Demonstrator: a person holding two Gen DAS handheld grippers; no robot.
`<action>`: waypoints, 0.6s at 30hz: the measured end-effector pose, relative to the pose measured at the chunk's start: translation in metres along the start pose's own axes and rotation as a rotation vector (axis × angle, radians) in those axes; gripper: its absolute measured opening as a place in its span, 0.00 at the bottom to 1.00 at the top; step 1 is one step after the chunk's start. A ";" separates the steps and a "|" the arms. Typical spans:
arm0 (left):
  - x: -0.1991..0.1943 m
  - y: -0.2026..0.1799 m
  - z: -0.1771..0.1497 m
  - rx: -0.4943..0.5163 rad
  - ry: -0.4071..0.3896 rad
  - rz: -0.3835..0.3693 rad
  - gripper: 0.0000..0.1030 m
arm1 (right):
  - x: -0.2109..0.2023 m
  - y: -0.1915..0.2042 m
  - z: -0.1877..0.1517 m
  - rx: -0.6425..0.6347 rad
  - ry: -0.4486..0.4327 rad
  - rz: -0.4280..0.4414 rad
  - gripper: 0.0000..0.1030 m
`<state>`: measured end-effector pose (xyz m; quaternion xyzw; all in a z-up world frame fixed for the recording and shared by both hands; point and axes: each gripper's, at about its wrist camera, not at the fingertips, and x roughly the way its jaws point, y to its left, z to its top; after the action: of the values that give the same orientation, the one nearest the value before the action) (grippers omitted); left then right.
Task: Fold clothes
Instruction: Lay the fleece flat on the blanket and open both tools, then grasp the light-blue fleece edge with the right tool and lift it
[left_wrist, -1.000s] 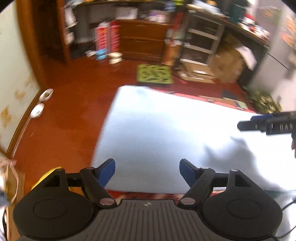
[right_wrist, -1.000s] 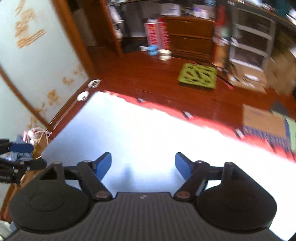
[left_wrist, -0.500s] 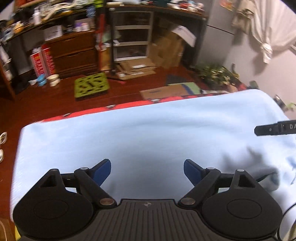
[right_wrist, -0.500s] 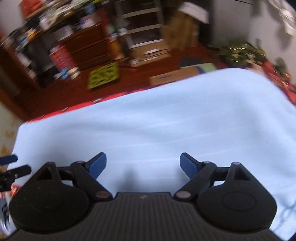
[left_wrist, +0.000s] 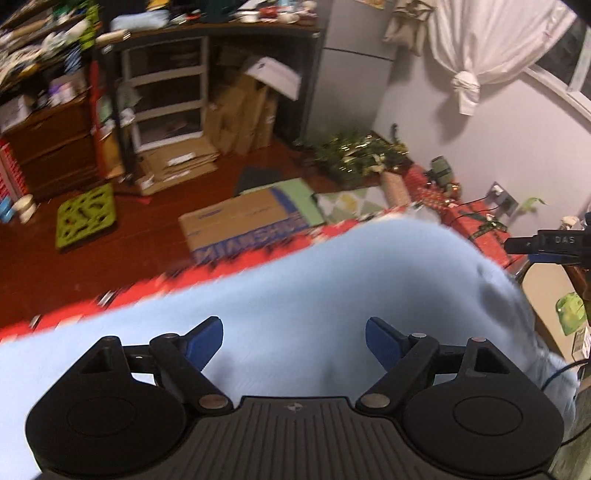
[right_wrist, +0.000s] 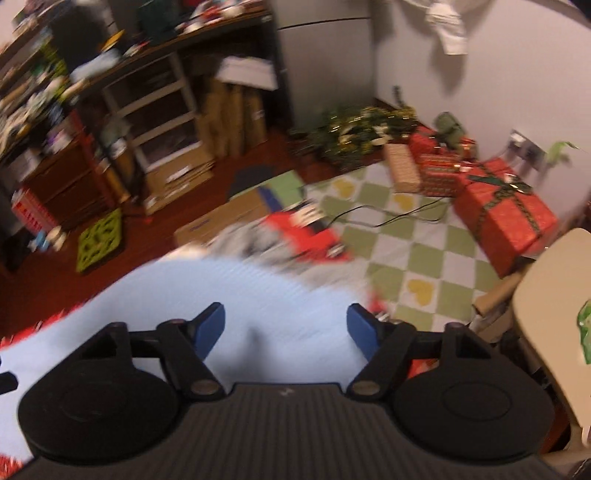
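A light blue cloth (left_wrist: 295, 288) lies spread flat over a red patterned surface (left_wrist: 255, 254); its right end curves down at the edge. My left gripper (left_wrist: 294, 339) hovers above the cloth. Its jaws are closing a little, with nothing between the blue pads (left_wrist: 207, 341). The tip of my right gripper (left_wrist: 546, 243) shows at the right edge of the left wrist view. In the right wrist view my right gripper (right_wrist: 285, 326) hangs over the cloth's right end (right_wrist: 221, 291), jaws closing on nothing. Blurred grey fabric (right_wrist: 251, 240) lies just past that end.
Beyond the cloth lie a flattened cardboard box (left_wrist: 243, 229) and a green mat (left_wrist: 86, 216) on the dark red floor. Shelves (left_wrist: 166, 92) and stacked cartons line the back. Red gift boxes (right_wrist: 506, 218), a green checked rug (right_wrist: 406, 236) and a beige seat (right_wrist: 550, 317) stand right.
Both grippers have swept from the cloth's left end to its right end, and both views have rolled. The right gripper's pads stand closer together than before.
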<state>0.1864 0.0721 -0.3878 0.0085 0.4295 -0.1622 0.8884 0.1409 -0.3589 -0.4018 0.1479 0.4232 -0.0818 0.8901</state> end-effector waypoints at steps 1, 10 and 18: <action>0.008 -0.010 0.010 0.017 -0.002 -0.008 0.79 | 0.009 -0.010 0.008 0.012 0.002 -0.003 0.67; 0.061 -0.049 0.068 0.101 0.014 -0.096 0.78 | 0.112 -0.093 0.027 0.251 0.240 0.157 0.48; 0.093 -0.060 0.087 0.102 0.079 -0.139 0.78 | 0.137 -0.104 0.015 0.363 0.293 0.318 0.24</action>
<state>0.2882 -0.0244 -0.3967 0.0304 0.4547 -0.2445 0.8559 0.2095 -0.4645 -0.5197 0.3796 0.4975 0.0066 0.7800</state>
